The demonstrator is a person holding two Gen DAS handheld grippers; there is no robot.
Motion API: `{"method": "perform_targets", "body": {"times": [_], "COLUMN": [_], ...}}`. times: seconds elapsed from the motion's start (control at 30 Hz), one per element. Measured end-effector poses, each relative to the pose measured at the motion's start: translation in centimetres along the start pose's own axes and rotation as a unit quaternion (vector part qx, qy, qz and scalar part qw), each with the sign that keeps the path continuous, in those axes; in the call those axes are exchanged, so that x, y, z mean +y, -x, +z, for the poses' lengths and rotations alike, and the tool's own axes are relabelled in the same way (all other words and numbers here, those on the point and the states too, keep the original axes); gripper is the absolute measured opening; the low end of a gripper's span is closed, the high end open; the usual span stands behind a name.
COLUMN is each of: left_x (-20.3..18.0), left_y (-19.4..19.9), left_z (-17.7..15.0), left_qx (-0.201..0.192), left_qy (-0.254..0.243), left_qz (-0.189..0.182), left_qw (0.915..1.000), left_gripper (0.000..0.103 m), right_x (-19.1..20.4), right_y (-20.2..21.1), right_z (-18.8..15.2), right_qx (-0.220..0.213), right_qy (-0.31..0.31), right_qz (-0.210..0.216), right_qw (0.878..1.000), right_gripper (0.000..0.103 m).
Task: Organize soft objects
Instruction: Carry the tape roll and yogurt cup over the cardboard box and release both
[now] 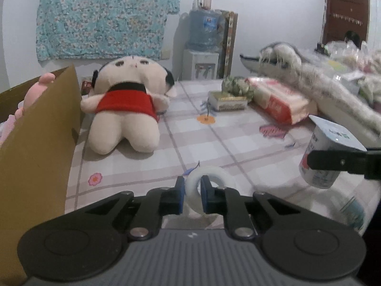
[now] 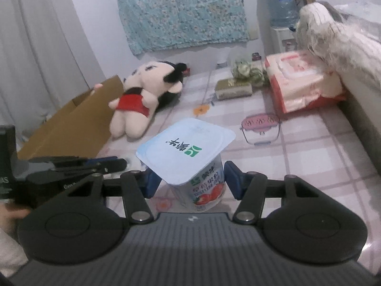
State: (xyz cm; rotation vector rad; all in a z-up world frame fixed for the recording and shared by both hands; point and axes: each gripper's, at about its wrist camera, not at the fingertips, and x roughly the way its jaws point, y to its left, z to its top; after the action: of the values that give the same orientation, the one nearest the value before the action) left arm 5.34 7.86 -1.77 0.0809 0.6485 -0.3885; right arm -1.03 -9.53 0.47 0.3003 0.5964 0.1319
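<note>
My left gripper (image 1: 192,188) is shut on a white soft ring (image 1: 214,174) low over the checked floor mat. My right gripper (image 2: 193,181) is shut on a strawberry yogurt cup (image 2: 188,150); the left wrist view shows that cup (image 1: 328,147) tilted and off the mat. A cream plush doll in a red dress (image 1: 123,109) lies on the mat beside an open cardboard box (image 1: 35,143). A pink plush (image 1: 35,88) sticks out of the box. A shaggy white-grey plush (image 2: 333,38) lies on the bed edge at right.
A red-and-white tissue pack (image 2: 300,83) and a small flat box (image 2: 233,88) lie at the back right of the mat. A water dispenser (image 1: 204,47) stands against the far wall. The bed side (image 2: 362,109) runs along the right.
</note>
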Motion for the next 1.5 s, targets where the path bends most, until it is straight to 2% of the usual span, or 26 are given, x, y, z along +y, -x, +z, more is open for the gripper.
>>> {"method": "perform_targets", "body": {"times": [0.17, 0.27, 0.43, 0.57, 0.73, 0.8, 0.87, 0.97, 1.03, 1.1, 1.2, 1.3, 1.33, 1.4, 1.43, 1.47, 1.5], "left_x": [1.1, 2.8, 7.6, 13.1, 20.9, 23.5, 25.9, 28.8, 30.0, 30.3, 30.3, 29.8, 29.4, 29.0, 28.9, 28.8, 28.6], "left_y": [3.9, 7.7, 14.3, 16.4, 13.5, 10.7, 7.5, 2.7, 0.1, -1.6, -3.4, -4.1, -4.3, -4.6, -4.4, -4.0, -3.2], "left_z": [1.8, 3.6, 6.9, 8.6, 8.9, 8.6, 8.2, 7.1, 6.7, 6.4, 5.9, 5.8, 5.7, 5.6, 5.6, 5.6, 5.8], "left_qx": [-0.031, -0.054, -0.085, -0.066, 0.007, 0.043, 0.088, 0.127, 0.146, 0.163, 0.198, 0.199, 0.199, 0.200, 0.199, 0.194, 0.184], "left_qy": [0.034, 0.050, 0.053, 0.059, 0.081, 0.083, 0.088, 0.104, 0.107, 0.100, 0.079, 0.061, 0.043, 0.028, 0.029, 0.031, 0.032], "left_qz": [-0.018, -0.013, 0.043, 0.114, 0.158, 0.155, 0.127, 0.118, 0.122, 0.133, 0.138, 0.150, 0.165, 0.169, 0.165, 0.161, 0.167], "left_qw": [0.9988, 0.9972, 0.9940, 0.9895, 0.9840, 0.9835, 0.9840, 0.9794, 0.9759, 0.9725, 0.9672, 0.9665, 0.9652, 0.9646, 0.9657, 0.9672, 0.9682], "left_gripper": [0.014, 0.014, 0.014, 0.014, 0.015, 0.015, 0.015, 0.015, 0.015, 0.015, 0.015, 0.016, 0.018, 0.020, 0.030, 0.049, 0.058], "right_x": [1.9, 3.9, 8.6, 12.9, 17.7, 19.9, 21.5, 23.3, 24.5, 25.8, 27.2, 28.2, 28.8, 29.9, 30.1, 30.4, 30.4], "right_y": [1.6, 1.8, 0.2, -2.3, -6.9, -8.6, -10.4, -13.1, -14.7, -16.1, -19.4, -21.3, -21.5, -21.8, -22.0, -22.2, -22.2], "right_z": [2.1, 3.9, 7.1, 8.8, 10.8, 11.0, 11.3, 11.4, 11.4, 11.4, 11.4, 11.6, 11.6, 11.8, 11.9, 11.9, 11.9], "right_qx": [-0.015, -0.021, -0.026, -0.021, 0.009, 0.018, 0.024, 0.040, 0.046, 0.047, 0.078, 0.089, 0.090, 0.095, 0.096, 0.098, 0.099], "right_qy": [0.006, 0.005, 0.027, 0.062, 0.075, 0.085, 0.091, 0.087, 0.088, 0.105, 0.106, 0.131, 0.144, 0.164, 0.169, 0.173, 0.173], "right_qz": [0.028, 0.068, 0.136, 0.164, 0.199, 0.207, 0.209, 0.217, 0.221, 0.203, 0.198, 0.194, 0.192, 0.189, 0.186, 0.184, 0.184], "right_qw": [0.999, 0.997, 0.990, 0.984, 0.977, 0.974, 0.973, 0.971, 0.970, 0.972, 0.971, 0.968, 0.967, 0.964, 0.963, 0.963, 0.962], "right_gripper": [0.056, 0.056, 0.056, 0.056, 0.056, 0.052, 0.051, 0.047, 0.047, 0.047, 0.046, 0.046, 0.046, 0.046, 0.046, 0.047, 0.047]}}
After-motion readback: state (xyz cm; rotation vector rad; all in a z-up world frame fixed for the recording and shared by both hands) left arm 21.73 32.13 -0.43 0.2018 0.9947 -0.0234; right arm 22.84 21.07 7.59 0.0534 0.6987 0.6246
